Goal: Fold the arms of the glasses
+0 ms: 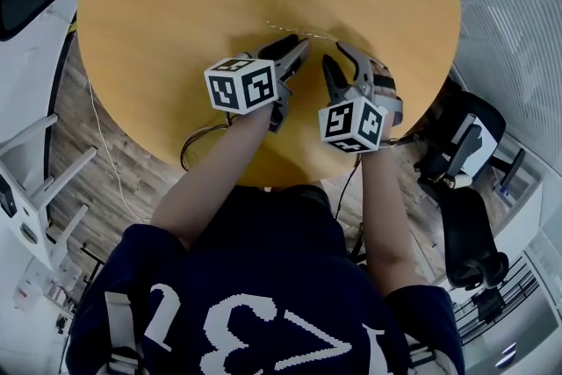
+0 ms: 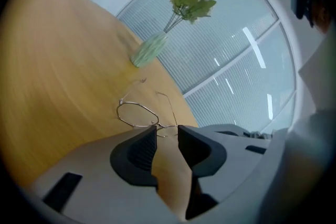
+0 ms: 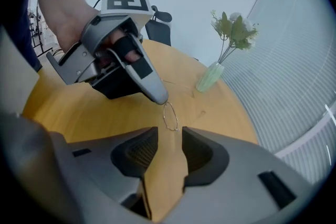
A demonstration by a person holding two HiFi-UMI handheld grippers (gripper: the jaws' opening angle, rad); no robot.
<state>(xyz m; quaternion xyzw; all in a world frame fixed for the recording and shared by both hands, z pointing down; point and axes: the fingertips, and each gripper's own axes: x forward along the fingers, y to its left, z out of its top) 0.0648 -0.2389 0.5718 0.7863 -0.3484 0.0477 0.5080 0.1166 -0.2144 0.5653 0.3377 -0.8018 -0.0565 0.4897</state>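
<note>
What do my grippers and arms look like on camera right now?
Left gripper and right gripper: grey shells, black ribbed pads, each carrying a white cube with black square markers. Arms bare below short dark navy sleeves; white print on the shirt.

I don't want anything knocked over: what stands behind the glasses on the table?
A pale green vase holding a leafy sprig stands beyond the glasses, apart from them, near the far edge of the table. The open left gripper covers the near part of the frame.
</note>
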